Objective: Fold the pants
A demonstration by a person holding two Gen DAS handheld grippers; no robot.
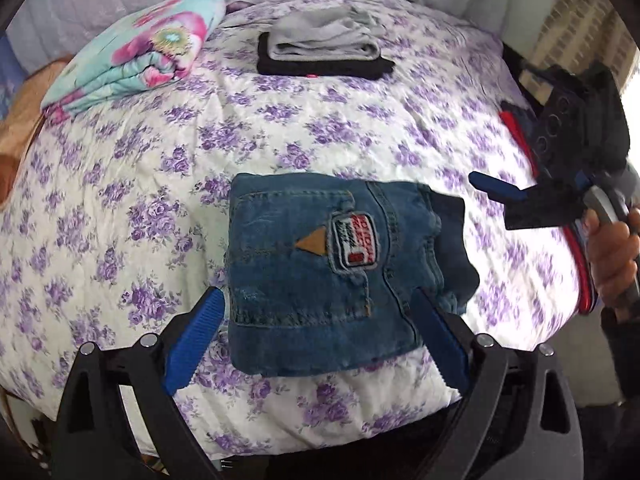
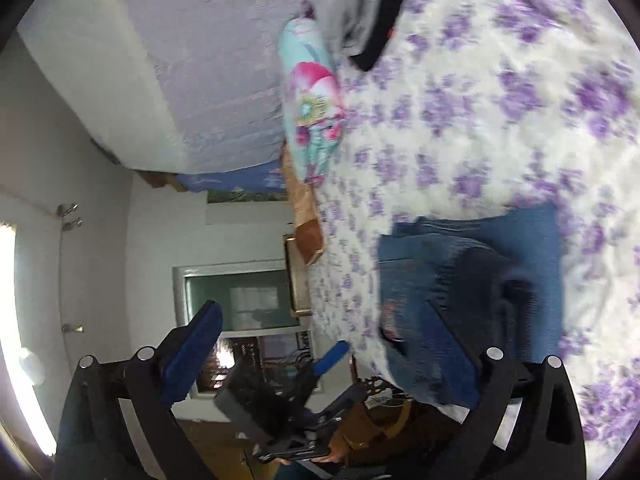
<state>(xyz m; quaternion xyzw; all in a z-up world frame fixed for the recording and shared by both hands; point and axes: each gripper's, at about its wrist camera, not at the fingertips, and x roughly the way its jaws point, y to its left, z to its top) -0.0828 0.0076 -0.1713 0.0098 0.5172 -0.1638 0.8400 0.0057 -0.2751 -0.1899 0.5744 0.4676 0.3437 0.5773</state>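
Note:
A pair of blue jeans [image 1: 320, 276] lies folded into a small square on the purple-flowered bedspread [image 1: 120, 200], its back-pocket patch facing up. My left gripper [image 1: 320, 332] hovers above its near edge with jaws wide apart, holding nothing. My right gripper [image 1: 496, 190] shows at the right of the left wrist view, off the bed's right edge, apart from the jeans. In the right wrist view, rolled sideways and blurred, that gripper [image 2: 320, 344] is open and empty, with the jeans [image 2: 472, 280] behind its right finger.
A folded grey garment on a black one [image 1: 324, 50] lies at the far side of the bed. A folded flowered blanket [image 1: 136, 52] lies at the far left. A red-edged item [image 1: 520, 136] sits at the bed's right edge.

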